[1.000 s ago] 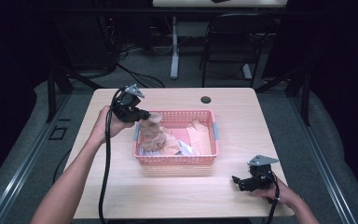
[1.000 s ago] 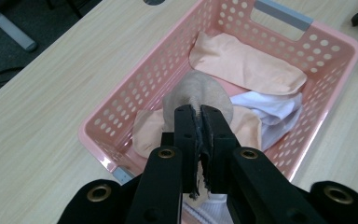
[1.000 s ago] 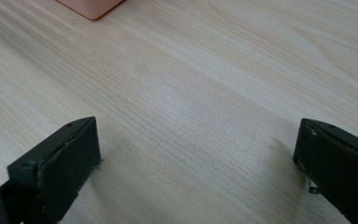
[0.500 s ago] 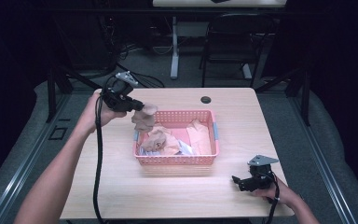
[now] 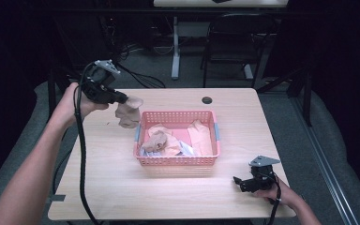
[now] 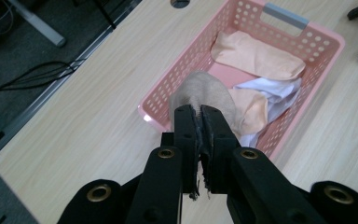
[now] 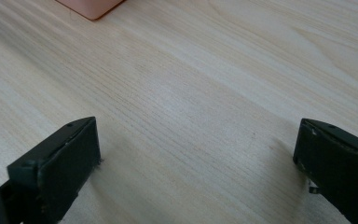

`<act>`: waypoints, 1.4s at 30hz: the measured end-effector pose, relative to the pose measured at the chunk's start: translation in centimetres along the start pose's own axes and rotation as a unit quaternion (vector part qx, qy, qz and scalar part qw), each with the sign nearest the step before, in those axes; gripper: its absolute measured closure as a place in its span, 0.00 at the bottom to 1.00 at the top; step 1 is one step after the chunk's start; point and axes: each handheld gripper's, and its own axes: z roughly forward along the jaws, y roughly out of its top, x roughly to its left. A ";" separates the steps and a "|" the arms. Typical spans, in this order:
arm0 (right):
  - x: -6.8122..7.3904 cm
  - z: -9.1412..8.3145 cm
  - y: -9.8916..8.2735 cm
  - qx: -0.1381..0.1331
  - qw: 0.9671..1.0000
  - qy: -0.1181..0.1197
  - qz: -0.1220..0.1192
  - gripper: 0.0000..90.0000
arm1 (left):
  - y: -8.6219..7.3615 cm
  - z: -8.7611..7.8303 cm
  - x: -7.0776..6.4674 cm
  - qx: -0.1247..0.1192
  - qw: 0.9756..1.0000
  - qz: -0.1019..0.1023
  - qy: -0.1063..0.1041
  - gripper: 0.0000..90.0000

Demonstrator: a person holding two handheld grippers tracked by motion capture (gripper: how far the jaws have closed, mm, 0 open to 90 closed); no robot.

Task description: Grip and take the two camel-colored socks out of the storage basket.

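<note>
Bare table lies open under my left tongs; the basket wall stands just to their right. Ahead of my right tongs, open wood up to the basket corner.

A dim office or lab-like workroom. A light wood-grain worktop with a round cable hole stands on grey carpet. Behind it are a black chair, the white leg of another desk, and loose black cables trailing over the floor against dark surroundings.
</note>
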 end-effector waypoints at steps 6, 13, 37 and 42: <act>0.0 0.0 0.0 0.000 1.000 0.000 0.000 0.00 | -0.7 -1.6 0.8 0.013 1.000 -0.013 0.004 0.95; 0.0 0.0 0.0 0.000 1.000 0.000 0.000 0.00 | -1.8 -2.1 1.6 0.037 0.999 -0.025 0.013 0.95; 0.0 0.0 0.0 0.001 1.000 -0.002 -0.002 0.00 | -7.3 2.5 4.0 0.118 0.990 -0.074 0.010 0.95; 0.0 0.0 0.0 0.001 1.000 -0.001 -0.002 0.00 | -9.0 5.2 4.1 0.129 0.987 -0.090 0.016 0.95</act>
